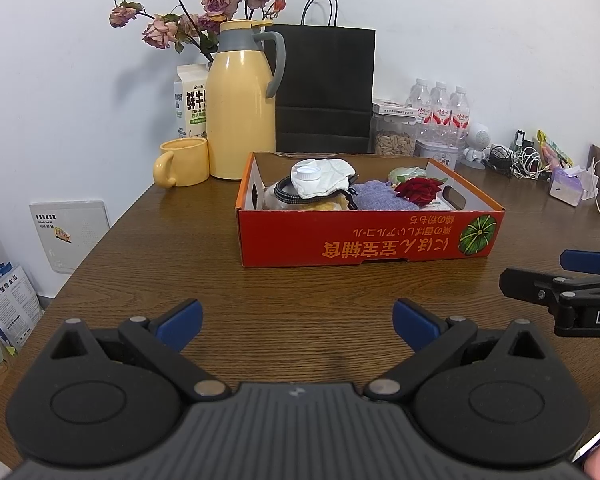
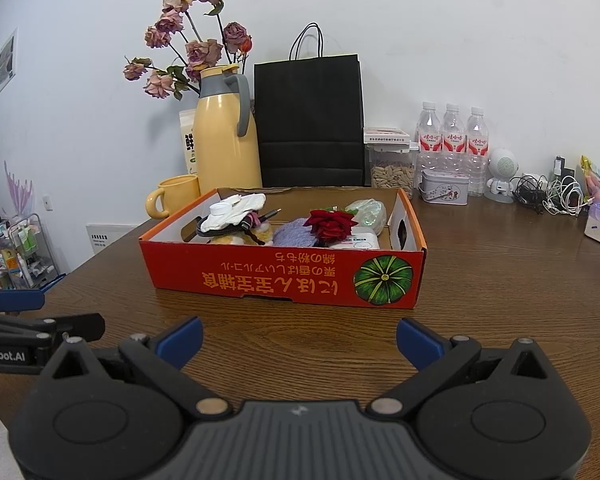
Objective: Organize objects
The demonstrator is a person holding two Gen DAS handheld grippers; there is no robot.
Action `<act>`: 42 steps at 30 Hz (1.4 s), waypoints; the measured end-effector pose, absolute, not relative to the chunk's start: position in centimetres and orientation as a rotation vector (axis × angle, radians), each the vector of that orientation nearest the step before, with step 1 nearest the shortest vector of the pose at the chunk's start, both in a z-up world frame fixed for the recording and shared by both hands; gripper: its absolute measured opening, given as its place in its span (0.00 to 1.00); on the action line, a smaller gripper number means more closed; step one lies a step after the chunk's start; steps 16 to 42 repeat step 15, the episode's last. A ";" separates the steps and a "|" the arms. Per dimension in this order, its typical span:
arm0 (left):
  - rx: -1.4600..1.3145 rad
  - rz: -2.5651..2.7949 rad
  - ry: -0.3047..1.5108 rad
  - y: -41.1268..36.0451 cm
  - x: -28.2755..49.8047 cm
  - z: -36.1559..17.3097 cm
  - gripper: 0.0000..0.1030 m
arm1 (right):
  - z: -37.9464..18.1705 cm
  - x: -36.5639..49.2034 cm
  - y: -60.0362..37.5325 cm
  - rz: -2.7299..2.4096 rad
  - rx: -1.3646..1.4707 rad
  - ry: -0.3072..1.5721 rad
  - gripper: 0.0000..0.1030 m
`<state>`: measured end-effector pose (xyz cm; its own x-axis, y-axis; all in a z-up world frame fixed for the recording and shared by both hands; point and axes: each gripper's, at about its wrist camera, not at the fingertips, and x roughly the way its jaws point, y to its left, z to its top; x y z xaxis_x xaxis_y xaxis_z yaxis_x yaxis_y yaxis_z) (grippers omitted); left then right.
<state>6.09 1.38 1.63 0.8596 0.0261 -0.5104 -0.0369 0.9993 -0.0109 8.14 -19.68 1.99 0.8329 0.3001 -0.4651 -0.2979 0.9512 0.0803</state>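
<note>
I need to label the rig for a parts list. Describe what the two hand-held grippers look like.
Both match. The left hand-held gripper has a black plastic body with a ribbed grey centre plate, round black side housings, silver pivot pins and blue pads on black linkage fingers. The right hand-held gripper is the same; white lettering marks each one's side.

Even, soft indoor light is filling both fisheye views; nothing is blurring.

The white wall [image 1: 460, 20] is reading bright without blowing out, and the dried roses [image 1: 204, 4] and yellow thermos [image 1: 240, 104] are casting faint grey shadows leftward onto it. The wooden table [image 2: 500, 280] is showing a mild sheen, no hard glare. Straight lines are bowing toward the edges, and dark vignetting is cutting the frame corners.
</note>
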 end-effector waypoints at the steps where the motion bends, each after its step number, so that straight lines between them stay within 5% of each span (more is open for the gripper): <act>1: -0.020 0.034 0.535 1.4 6.1 1.6 1.00 | 2.0 8.1 -19.7 0.317 0.004 0.493 1.00; 42: -0.021 0.039 0.528 1.4 5.9 1.8 1.00 | 2.0 8.1 -19.6 0.317 0.004 0.493 1.00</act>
